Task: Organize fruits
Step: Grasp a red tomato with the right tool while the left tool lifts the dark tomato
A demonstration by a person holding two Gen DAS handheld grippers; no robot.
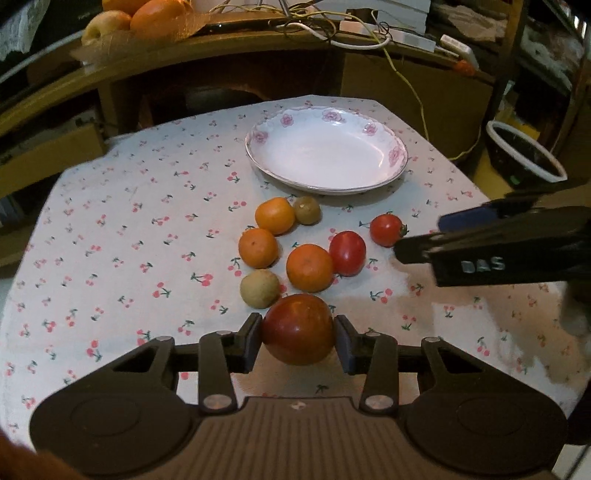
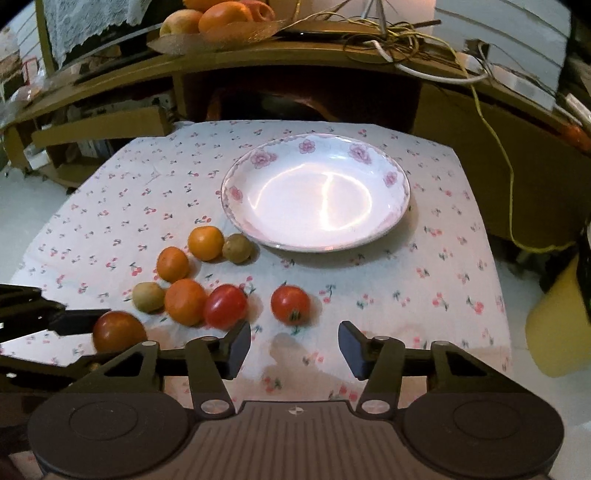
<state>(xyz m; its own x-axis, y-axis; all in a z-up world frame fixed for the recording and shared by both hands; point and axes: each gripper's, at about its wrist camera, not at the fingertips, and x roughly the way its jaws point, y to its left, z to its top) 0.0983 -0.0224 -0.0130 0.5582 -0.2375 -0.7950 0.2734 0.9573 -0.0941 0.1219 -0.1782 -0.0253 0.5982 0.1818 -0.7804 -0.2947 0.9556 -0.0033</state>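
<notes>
A large dark-red tomato sits low over the cherry-print cloth, and my left gripper is shut on it, a pad against each side. Ahead lie three oranges, two brownish-green fruits, an oval tomato and a small stemmed tomato. An empty flowered plate stands behind them. My right gripper is open just short of the small tomato, holding nothing. It enters the left wrist view as the right gripper. The held tomato shows at the lower left of the right wrist view.
The small cloth-covered table drops off on every side. A wooden desk behind carries a fruit bowl and tangled cables. A yellow bin stands on the floor at the right, a dark pot beyond it.
</notes>
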